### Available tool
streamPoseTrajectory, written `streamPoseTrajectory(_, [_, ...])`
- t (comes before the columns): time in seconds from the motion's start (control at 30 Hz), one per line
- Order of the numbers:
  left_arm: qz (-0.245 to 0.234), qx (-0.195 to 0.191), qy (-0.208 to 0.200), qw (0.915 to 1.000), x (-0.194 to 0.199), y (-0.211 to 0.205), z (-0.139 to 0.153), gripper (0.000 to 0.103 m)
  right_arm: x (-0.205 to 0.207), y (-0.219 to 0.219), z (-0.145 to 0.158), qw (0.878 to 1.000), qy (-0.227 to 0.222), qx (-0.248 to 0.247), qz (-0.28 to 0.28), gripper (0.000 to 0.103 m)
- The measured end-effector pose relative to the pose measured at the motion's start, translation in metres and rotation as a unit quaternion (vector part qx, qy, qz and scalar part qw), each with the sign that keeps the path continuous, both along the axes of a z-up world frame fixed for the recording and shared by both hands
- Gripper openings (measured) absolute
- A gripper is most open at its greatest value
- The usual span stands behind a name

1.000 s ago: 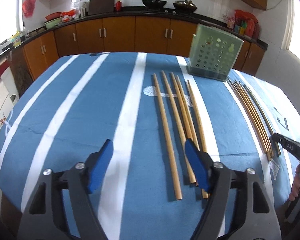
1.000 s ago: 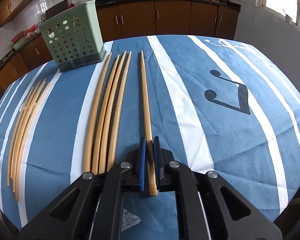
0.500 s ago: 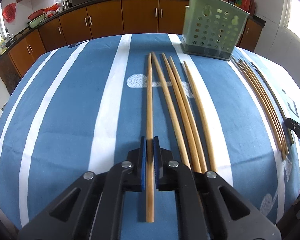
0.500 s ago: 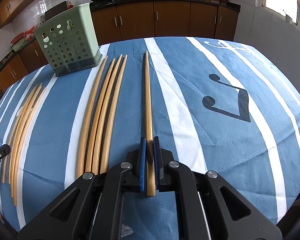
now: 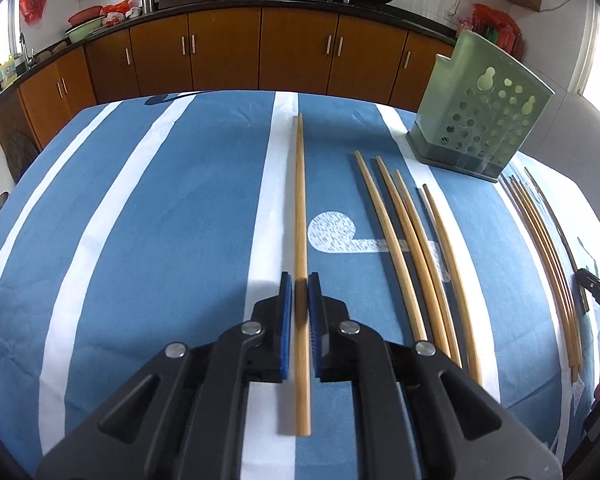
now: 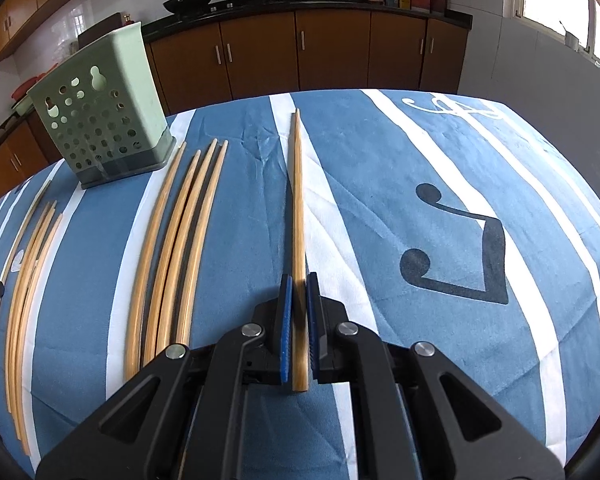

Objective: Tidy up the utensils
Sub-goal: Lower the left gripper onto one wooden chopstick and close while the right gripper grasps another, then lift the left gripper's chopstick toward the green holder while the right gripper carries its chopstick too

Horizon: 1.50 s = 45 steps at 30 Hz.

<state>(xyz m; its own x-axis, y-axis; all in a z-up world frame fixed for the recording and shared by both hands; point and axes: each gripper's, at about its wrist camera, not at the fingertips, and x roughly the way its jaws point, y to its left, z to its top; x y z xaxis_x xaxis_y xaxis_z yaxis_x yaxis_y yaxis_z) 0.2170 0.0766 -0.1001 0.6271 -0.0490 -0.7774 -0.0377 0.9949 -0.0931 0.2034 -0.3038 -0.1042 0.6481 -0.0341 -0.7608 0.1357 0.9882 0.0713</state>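
Left tongs [image 5: 300,280] clamped on one chopstick [image 5: 300,208]; right tongs [image 6: 299,280] clamped on another chopstick [image 6: 298,200]. Each stick runs forward from between the blue pads over the striped desk [image 5: 160,220]. Loose chopsticks [image 6: 176,248] lie beside; the green basket [image 6: 100,112] stands farther back.
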Motion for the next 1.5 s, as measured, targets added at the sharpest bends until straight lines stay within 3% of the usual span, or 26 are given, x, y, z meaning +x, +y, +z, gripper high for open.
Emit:
streamPoseTrajectory(0.47, [-0.001,0.011,0.001,0.9999,-0.029,-0.003,0.0,0.013,-0.014,0.001,0.0,1.0,0.001,0.0,0.001,0.008])
streamPoseTrajectory(0.63, [-0.001,0.012,0.002,0.9999,-0.033,-0.001,0.001,0.008,-0.018,0.001,0.0,1.0,0.002,-0.005,0.008,0.008])
streamPoseTrajectory(0.77, [-0.004,0.018,0.002,0.9998,-0.037,0.0,0.007,0.008,-0.029,-0.004,0.015,1.0,-0.029,-0.001,0.006,0.008])
streamPoseTrajectory(1.13, [-0.003,0.018,-0.093,0.9955,-0.056,0.005,0.074,0.008,-0.048,-0.02,0.072,0.993,-0.119,0.011,-0.006,0.008])
streamPoseTrajectory(1.5, [0.003,0.002,-0.185,0.9828,-0.065,0.003,0.144,0.008,-0.052,-0.025,0.114,0.984,-0.18,0.017,-0.007,0.008])
